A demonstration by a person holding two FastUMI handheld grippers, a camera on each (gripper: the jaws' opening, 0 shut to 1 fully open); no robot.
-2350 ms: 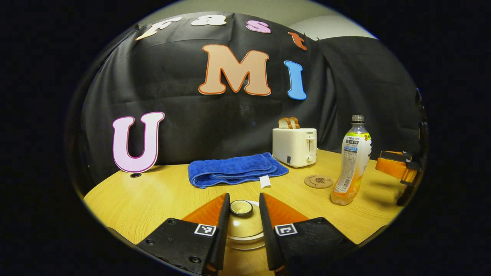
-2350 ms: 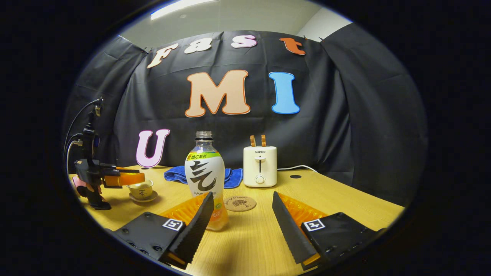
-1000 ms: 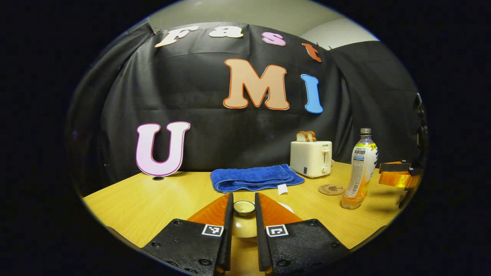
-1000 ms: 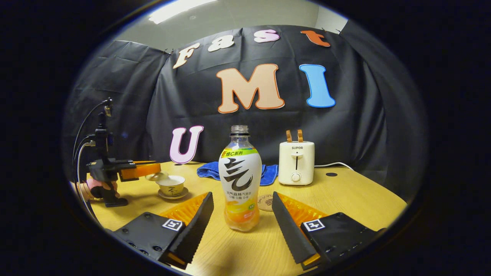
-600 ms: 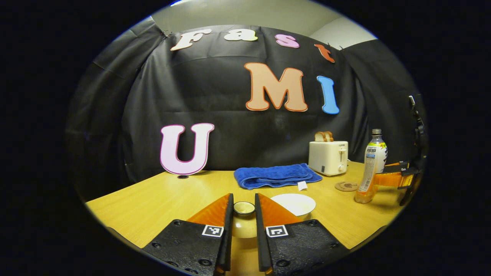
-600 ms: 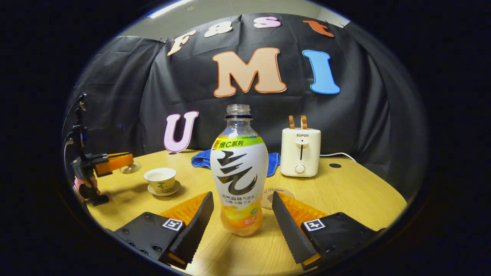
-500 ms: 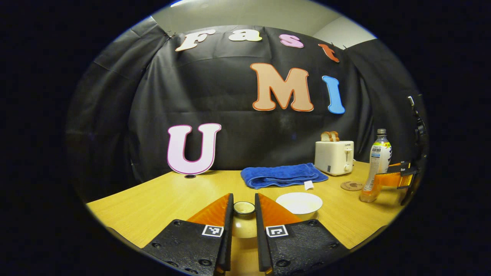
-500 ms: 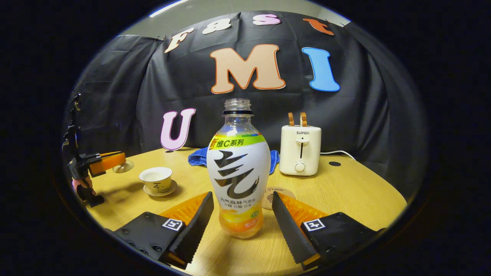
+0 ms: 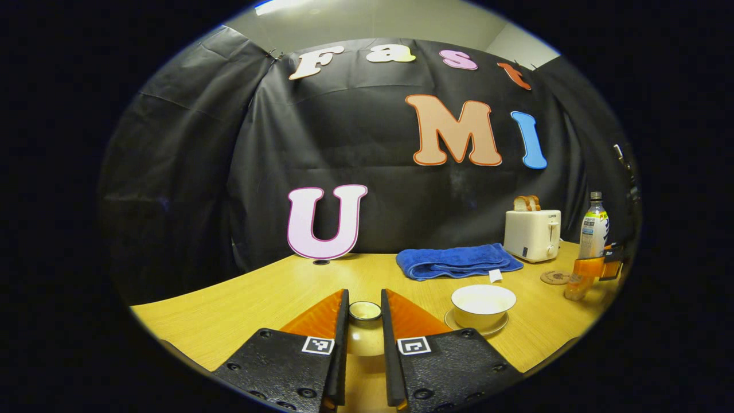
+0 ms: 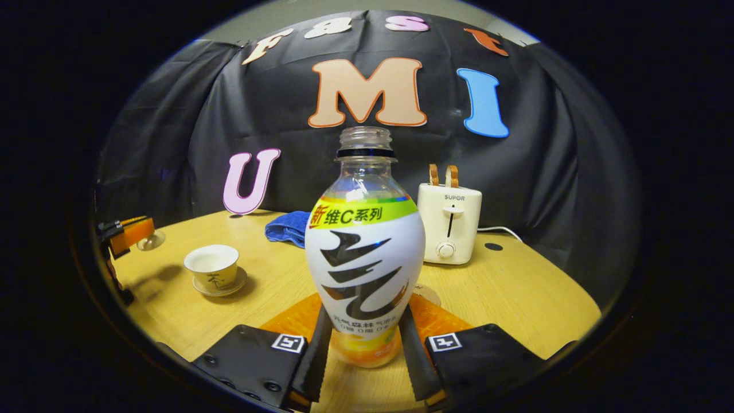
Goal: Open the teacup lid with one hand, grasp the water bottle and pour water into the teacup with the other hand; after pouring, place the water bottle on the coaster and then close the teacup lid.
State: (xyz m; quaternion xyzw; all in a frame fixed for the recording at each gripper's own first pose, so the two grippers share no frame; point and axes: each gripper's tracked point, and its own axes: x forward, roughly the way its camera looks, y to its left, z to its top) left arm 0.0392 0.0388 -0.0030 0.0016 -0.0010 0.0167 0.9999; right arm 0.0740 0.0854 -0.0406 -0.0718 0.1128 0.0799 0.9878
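In the left gripper view, the left gripper (image 9: 363,321) sits at 6 o'clock with its two fingers drawn close together on the knob of the teacup lid (image 9: 364,335), which it holds pinched between them, clear of the cup. The open teacup (image 9: 483,299) stands on its saucer (image 9: 496,328) at about 4 o'clock on the wooden table (image 9: 241,304), its cream interior uncovered. Beyond it lie a folded blue towel (image 9: 456,261) and a white toaster (image 9: 532,234) with bread slices in its slots, both toward 3 o'clock. The round coaster (image 9: 554,277) lies just beside the water bottle (image 9: 592,229) at the far 3 o'clock edge, where the other gripper's orange fingers close around the bottle's lower part.

In the right gripper view, the right gripper (image 10: 362,344) at 6 o'clock has both fingers pressed against the lower sides of the uncapped water bottle (image 10: 364,246), which stands upright on the table, orange liquid low inside. The teacup (image 10: 212,267) is at 9 o'clock, with the left gripper (image 10: 129,232) and lid (image 10: 150,241) farther toward the edge.
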